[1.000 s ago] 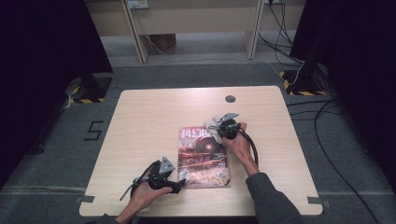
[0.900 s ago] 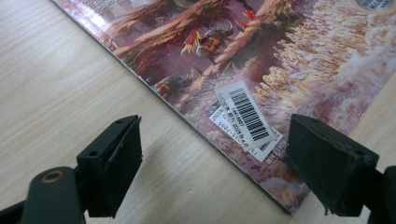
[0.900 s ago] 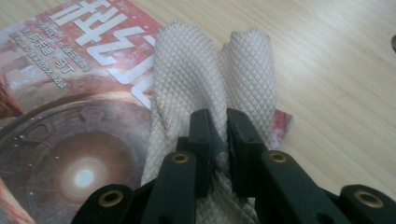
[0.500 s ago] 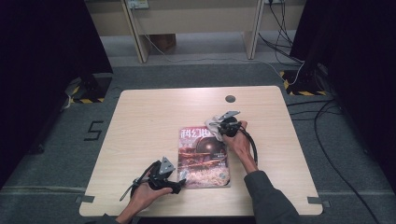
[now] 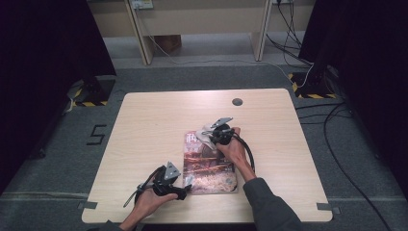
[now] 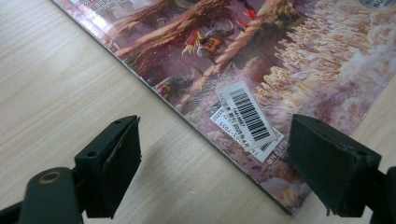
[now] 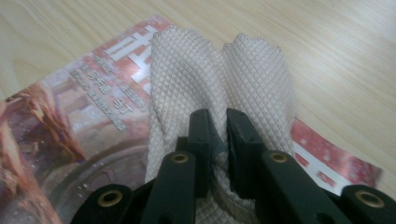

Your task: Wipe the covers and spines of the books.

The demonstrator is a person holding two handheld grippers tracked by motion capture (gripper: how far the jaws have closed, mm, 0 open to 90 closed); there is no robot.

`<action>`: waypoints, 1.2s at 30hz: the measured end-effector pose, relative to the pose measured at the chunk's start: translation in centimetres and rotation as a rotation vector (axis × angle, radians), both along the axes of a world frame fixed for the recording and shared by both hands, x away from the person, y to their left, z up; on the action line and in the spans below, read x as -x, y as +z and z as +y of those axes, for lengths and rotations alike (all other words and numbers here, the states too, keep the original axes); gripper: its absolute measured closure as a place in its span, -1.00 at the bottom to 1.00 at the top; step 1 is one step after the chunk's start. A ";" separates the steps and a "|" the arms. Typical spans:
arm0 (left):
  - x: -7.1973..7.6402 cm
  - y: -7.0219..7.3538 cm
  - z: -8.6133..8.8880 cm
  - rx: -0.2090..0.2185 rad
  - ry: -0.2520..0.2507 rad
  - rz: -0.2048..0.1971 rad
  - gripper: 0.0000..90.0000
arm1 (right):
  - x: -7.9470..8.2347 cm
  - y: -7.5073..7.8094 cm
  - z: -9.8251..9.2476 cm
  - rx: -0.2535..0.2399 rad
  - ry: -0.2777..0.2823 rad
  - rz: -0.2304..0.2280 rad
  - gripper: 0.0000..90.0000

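While the right gripper [image 7: 217, 135] pinches a cloth [image 7: 219, 74] on the magazine's [image 5: 209, 161] top end, the left gripper [image 6: 215, 172] rests spread wide, straddling its near corner on the table [image 5: 154, 125].

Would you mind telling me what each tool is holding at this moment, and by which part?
The right tool pinches a white textured cloth at a bunched fold, over the magazine. The left tool is open, holding nothing.

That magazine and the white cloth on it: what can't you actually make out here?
- Magazine title: high view, too small; right gripper view, cloth covers part.
- Barcode label small print: left gripper view, too fine to read.
- Cloth's near end: right gripper view, hidden behind the right gripper.
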State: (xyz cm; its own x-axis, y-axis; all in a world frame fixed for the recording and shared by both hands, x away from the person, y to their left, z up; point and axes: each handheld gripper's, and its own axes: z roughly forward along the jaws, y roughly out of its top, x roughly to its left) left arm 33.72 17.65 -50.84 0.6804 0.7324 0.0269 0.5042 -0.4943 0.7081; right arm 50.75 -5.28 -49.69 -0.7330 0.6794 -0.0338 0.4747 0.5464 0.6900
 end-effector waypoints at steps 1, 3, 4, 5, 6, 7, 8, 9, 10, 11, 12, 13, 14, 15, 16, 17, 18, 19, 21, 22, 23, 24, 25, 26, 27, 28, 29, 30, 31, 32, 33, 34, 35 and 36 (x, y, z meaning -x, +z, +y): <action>0.0 0.0 0.0 -0.001 -0.001 0.000 -0.63 | 0.0 0.0 0.2 -0.001 0.009 -0.004 0.80; 0.0 0.0 0.0 0.000 0.000 0.000 -0.63 | 0.1 0.0 0.6 0.002 0.013 -0.003 0.80; 0.0 0.0 0.0 0.001 0.001 -0.001 -0.63 | 0.1 0.0 0.7 0.008 0.014 -0.003 0.80; 0.0 0.0 0.0 0.001 0.000 -0.001 -0.63 | 0.1 0.0 0.7 0.008 0.014 0.000 0.80; 0.0 0.0 0.0 0.000 0.000 0.000 -0.63 | 0.1 0.0 0.6 0.003 0.013 -0.001 0.80; 0.0 0.0 0.0 0.002 0.001 0.000 -0.63 | 0.0 0.0 0.5 0.000 0.014 0.004 0.80; 0.0 0.0 0.0 0.002 0.000 0.001 -0.63 | 0.0 0.0 0.4 0.003 0.011 0.000 0.80; 0.0 0.0 0.0 0.000 -0.001 0.002 -0.63 | 0.0 0.0 0.3 0.004 0.008 -0.003 0.80; 0.0 0.0 0.0 0.001 0.000 0.002 -0.63 | -0.1 0.1 0.1 0.011 0.005 -0.004 0.80; 0.0 0.0 0.0 0.001 -0.001 0.002 -0.63 | -0.1 0.1 -0.1 0.011 -0.004 -0.003 0.80; 0.0 0.0 0.0 0.001 -0.001 0.002 -0.63 | -0.2 0.1 -0.3 0.013 -0.010 -0.005 0.80; 0.0 0.0 0.0 0.001 -0.001 0.002 -0.63 | -0.3 0.1 -0.6 0.017 -0.018 -0.006 0.80; 0.0 0.0 0.0 0.001 -0.001 0.003 -0.63 | -0.4 0.1 -0.9 0.017 -0.024 -0.010 0.80; 0.0 0.0 0.0 0.001 0.000 0.003 -0.63 | -0.4 0.1 -1.2 0.019 -0.034 -0.011 0.80; 0.0 0.0 0.0 0.001 0.000 0.003 -0.63 | -0.5 0.1 -1.6 0.023 -0.039 -0.014 0.79; 0.0 0.0 0.0 0.001 0.000 0.003 -0.63 | -0.5 0.1 -1.9 0.021 -0.052 -0.016 0.79; 0.0 0.0 0.0 0.001 0.000 0.003 -0.63 | -0.6 0.1 -2.4 0.021 -0.061 -0.016 0.79; 0.0 0.0 0.0 0.001 0.000 0.003 -0.63 | -0.7 0.1 -2.8 0.019 -0.072 -0.016 0.79; 0.0 0.0 0.0 0.002 0.001 0.003 -0.63 | -0.8 0.1 -3.4 0.022 -0.085 -0.020 0.79; 0.0 0.0 0.0 0.002 0.000 0.004 -0.63 | -0.8 0.1 -3.7 0.022 -0.096 -0.018 0.79; 0.0 0.0 0.0 0.001 0.001 0.003 -0.63 | -0.9 0.2 -4.1 0.024 -0.109 -0.018 0.79; 0.0 0.0 0.0 0.001 0.000 0.004 -0.63 | -0.9 0.2 -4.3 0.025 -0.113 -0.019 0.79; 0.0 0.0 0.0 0.000 0.001 0.003 -0.63 | -1.0 0.1 -4.6 0.023 -0.121 -0.019 0.79; 0.0 0.0 0.0 0.000 0.001 0.004 -0.63 | -1.0 0.2 -4.7 0.021 -0.126 -0.018 0.79; 0.0 0.0 0.0 0.000 -0.001 0.005 -0.63 | -1.0 0.2 -4.9 0.020 -0.130 -0.018 0.79; 0.0 0.0 0.0 0.000 0.000 0.006 -0.63 | -1.0 0.1 -4.9 0.018 -0.132 -0.017 0.79; 0.0 0.0 0.0 0.002 0.000 0.006 -0.63 | -1.0 0.1 -4.9 0.021 -0.130 -0.019 0.79; 0.0 0.0 0.0 0.001 0.000 0.006 -0.63 | -1.0 0.2 -4.8 0.027 -0.126 -0.023 0.79; -0.1 0.0 0.1 -0.002 -0.002 0.006 -0.63 | -1.0 0.2 -4.7 0.028 -0.128 -0.021 0.79; -0.1 0.0 0.1 -0.001 -0.001 0.007 -0.63 | -1.0 0.2 -4.6 0.030 -0.127 -0.024 0.79; -0.1 0.0 0.0 -0.001 0.000 0.006 -0.64 | -1.0 0.2 -4.5 0.028 -0.122 -0.024 0.79; -0.1 0.0 0.0 -0.001 0.000 0.006 -0.64 | -1.0 0.2 -4.3 0.029 -0.120 -0.023 0.78; -0.1 0.0 0.0 -0.002 0.000 0.006 -0.64 | -0.9 0.1 -4.1 0.031 -0.114 -0.027 0.78; -0.1 0.0 0.0 -0.001 0.001 0.007 -0.64 | -0.9 0.1 -3.8 0.038 -0.103 -0.030 0.78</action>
State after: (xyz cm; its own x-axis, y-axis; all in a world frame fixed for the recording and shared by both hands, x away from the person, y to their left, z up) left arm 33.79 17.69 -50.82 0.6801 0.7327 0.0231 0.5093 -0.4950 0.7040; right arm 51.66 -9.03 -49.54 -0.6579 0.7486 -0.0821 0.5086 0.5220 0.6847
